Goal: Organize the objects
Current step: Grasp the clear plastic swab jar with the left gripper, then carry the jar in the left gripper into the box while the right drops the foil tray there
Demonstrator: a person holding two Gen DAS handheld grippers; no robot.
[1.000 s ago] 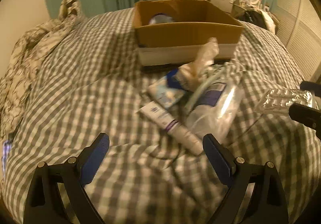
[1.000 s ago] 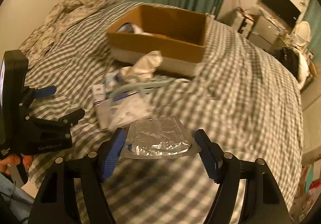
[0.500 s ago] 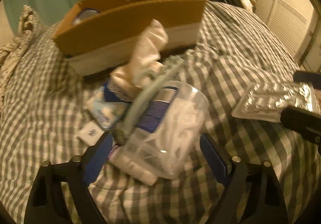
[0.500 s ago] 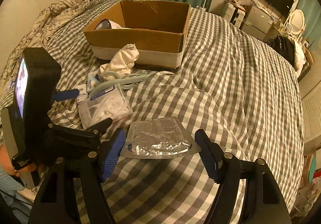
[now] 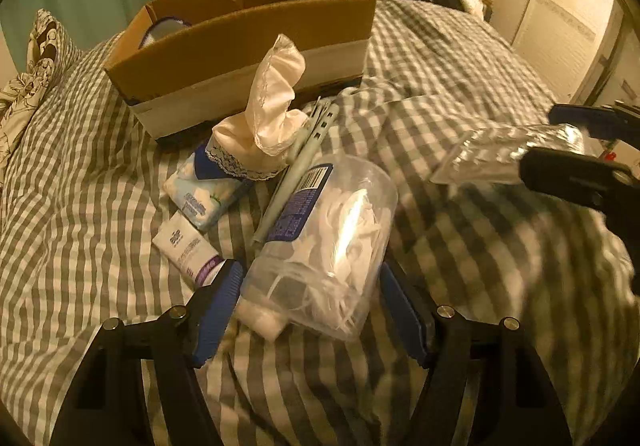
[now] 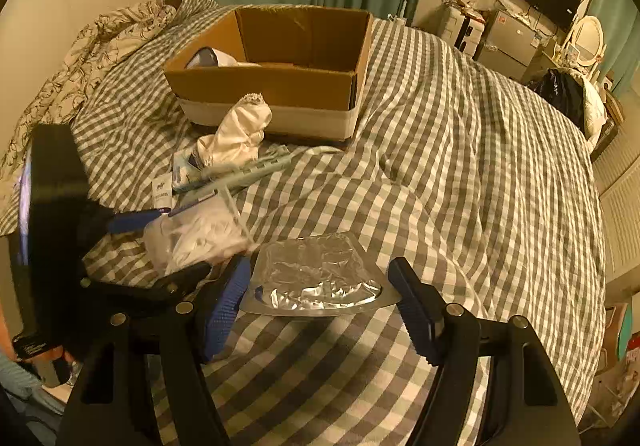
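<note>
My left gripper (image 5: 310,306) is closed around a clear plastic jar (image 5: 324,242) of white items with a blue label, lying among a heap on the checked bedspread. The jar also shows in the right wrist view (image 6: 196,234). My right gripper (image 6: 320,306) holds a silver blister pack (image 6: 316,278) flat between its pads, above the bed; the pack also shows at the right of the left wrist view (image 5: 504,152). An open cardboard box (image 6: 280,86) sits further back on the bed, with a rounded blue-white thing inside at its left end.
The heap holds a cream lace-edged cloth (image 5: 268,118), a tissue pack (image 5: 204,194), a white tube (image 5: 188,246) and a grey plastic hanger (image 5: 296,166). Patterned bedding (image 6: 80,62) lies at left. Furniture and a dark bag (image 6: 560,94) stand beyond the bed at right.
My left gripper moved forward to the heap and narrowed its pads onto the clear jar. My right gripper kept the blister pack and drew closer to the left gripper.
</note>
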